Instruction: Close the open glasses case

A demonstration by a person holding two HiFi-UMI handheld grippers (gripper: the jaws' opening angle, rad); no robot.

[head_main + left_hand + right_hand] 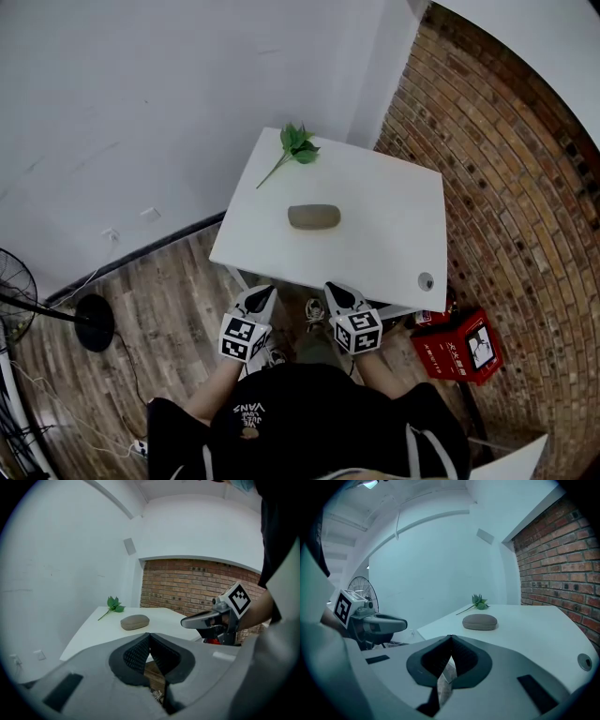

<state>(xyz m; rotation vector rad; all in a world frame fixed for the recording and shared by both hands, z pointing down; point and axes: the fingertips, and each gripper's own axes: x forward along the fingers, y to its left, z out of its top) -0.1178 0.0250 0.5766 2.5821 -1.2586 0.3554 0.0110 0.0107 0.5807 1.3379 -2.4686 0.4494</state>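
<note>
The white square table (394,220) is open surface from its near edge to the closed grey-brown oval glasses case (313,217) at its middle; a green leafy sprig (296,147) lies at the far corner, well apart; a brick wall (511,187) flanks the right

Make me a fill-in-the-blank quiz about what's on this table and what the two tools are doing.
1. The case on the table is ___, not open.
2. The sprig beyond it is coloured ___.
3. The left tool and right tool, jaws shut, hold ___.
Missing words: closed; green; nothing.
</note>
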